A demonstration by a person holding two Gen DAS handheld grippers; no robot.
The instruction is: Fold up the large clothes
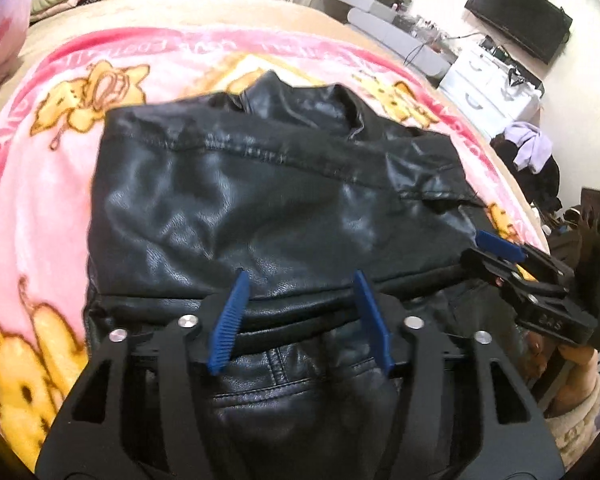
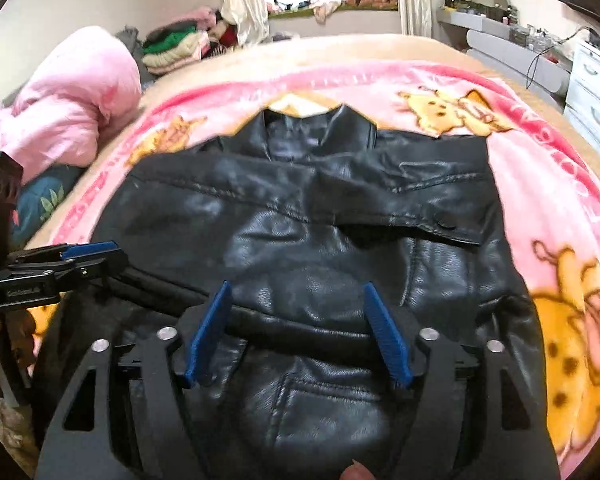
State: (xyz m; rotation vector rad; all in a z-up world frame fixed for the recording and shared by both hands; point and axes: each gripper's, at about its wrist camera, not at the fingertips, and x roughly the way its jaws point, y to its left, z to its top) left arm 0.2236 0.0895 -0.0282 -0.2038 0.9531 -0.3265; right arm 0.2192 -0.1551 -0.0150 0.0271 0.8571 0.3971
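Note:
A black leather jacket (image 1: 260, 200) lies on a pink cartoon blanket (image 1: 40, 168), sleeves folded across its body, collar at the far end. It also shows in the right wrist view (image 2: 320, 240). My left gripper (image 1: 300, 280) is open, its blue pads (image 1: 232, 320) spread just above the jacket's near hem. My right gripper (image 2: 296, 292) is open over the hem further right, blue pads (image 2: 388, 336) apart. Each gripper shows in the other's view: the right one (image 1: 500, 248) at the jacket's right edge, the left one (image 2: 88, 252) at its left edge.
The blanket (image 2: 560, 240) covers a beige bed (image 2: 380, 48). A pink duvet (image 2: 72, 96) and stacked clothes (image 2: 172, 48) lie at the far left. White drawers (image 1: 484, 84), a grey desk (image 1: 400, 40) and a dark monitor (image 1: 520, 12) stand to the right.

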